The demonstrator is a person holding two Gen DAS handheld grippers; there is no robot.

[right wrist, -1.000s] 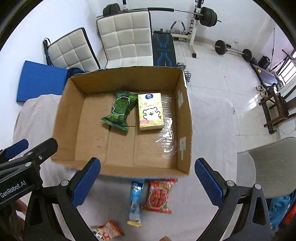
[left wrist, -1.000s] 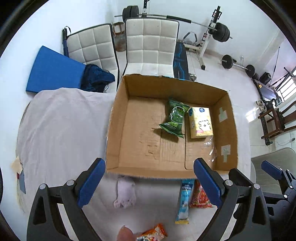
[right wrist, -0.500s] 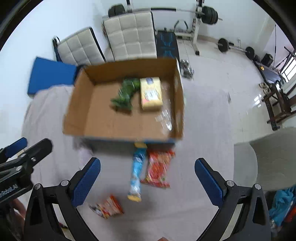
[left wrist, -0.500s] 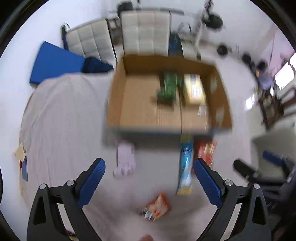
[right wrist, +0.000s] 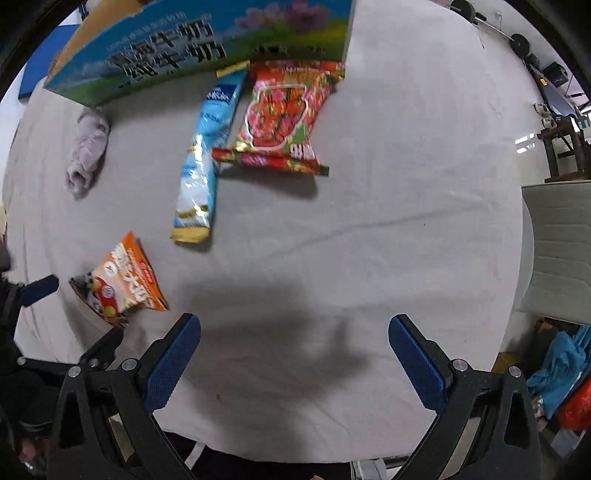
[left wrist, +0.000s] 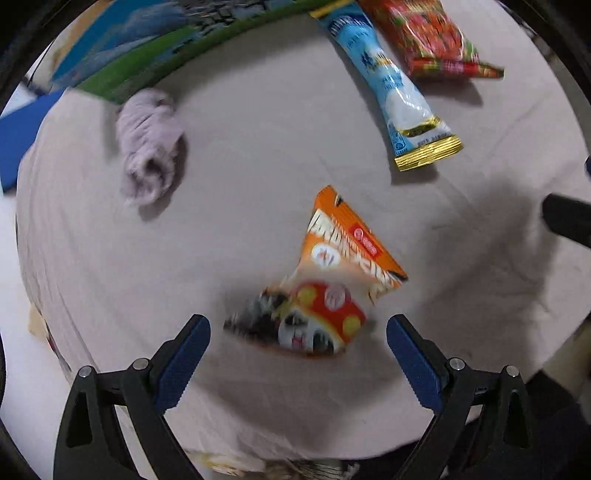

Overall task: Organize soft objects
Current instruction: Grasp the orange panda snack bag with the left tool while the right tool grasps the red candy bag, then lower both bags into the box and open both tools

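My left gripper (left wrist: 297, 347) is open, low over the table, just short of an orange snack packet (left wrist: 328, 280), which also shows in the right wrist view (right wrist: 118, 282). A rolled lilac cloth (left wrist: 147, 147) lies by the printed cardboard box (left wrist: 147, 48). A blue sachet (left wrist: 388, 81) and a red snack bag (left wrist: 428, 33) lie beside the box. My right gripper (right wrist: 293, 356) is open over bare cloth, well short of the blue sachet (right wrist: 203, 158), the red bag (right wrist: 280, 118) and the lilac cloth (right wrist: 86, 155). The box's inside is hidden.
The table carries a pale cloth cover (right wrist: 388, 221). The box's front wall (right wrist: 207, 48) stands at the far side. A grey chair (right wrist: 557, 251) sits past the table's right edge. My left gripper's fingertip (right wrist: 38, 290) shows at the left edge.
Both grippers have dropped toward the table and tilted down. The box's inside has left view. The orange packet now lies just ahead of my left gripper.
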